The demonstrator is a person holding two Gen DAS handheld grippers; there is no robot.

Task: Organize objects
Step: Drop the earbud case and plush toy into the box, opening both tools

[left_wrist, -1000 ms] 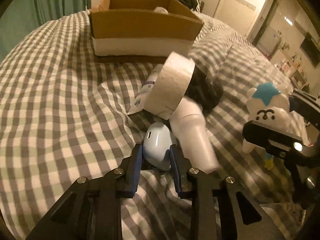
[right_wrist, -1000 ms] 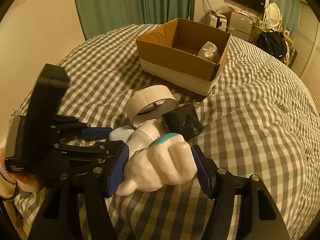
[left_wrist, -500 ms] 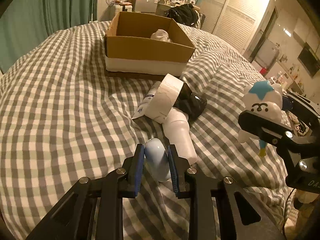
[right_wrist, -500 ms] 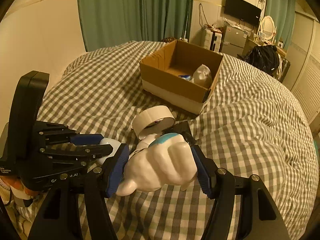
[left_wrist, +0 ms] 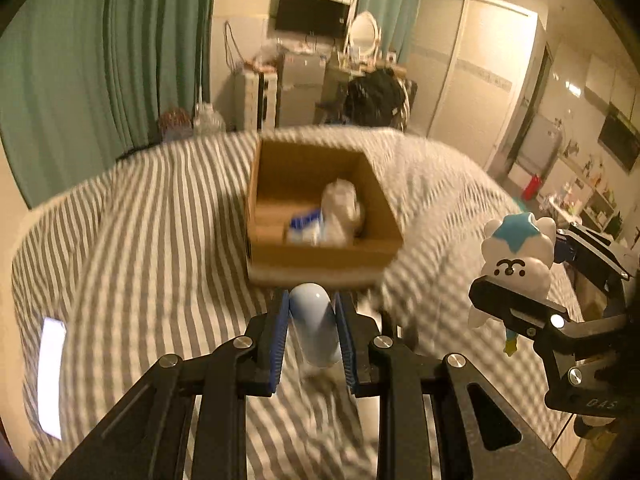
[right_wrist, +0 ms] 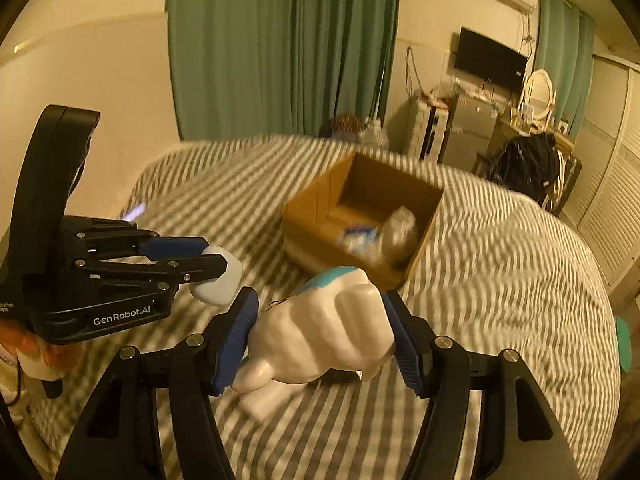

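Note:
My left gripper is shut on a pale blue rounded object, held in the air above the checked bed; it also shows in the right wrist view. My right gripper is shut on a white cartoon figurine with a blue star, seen face-on in the left wrist view. An open cardboard box sits ahead on the bed and holds a white bag and a blue-white packet; it also shows in the right wrist view.
A checked grey-white bedspread covers the bed. A white cylinder lies on it below the figurine. Green curtains, a TV, a desk and a black backpack stand beyond the bed.
Both grippers have lifted with their objects and moved toward the box. The tape roll and black object have dropped out of view. The views are motion-blurred.

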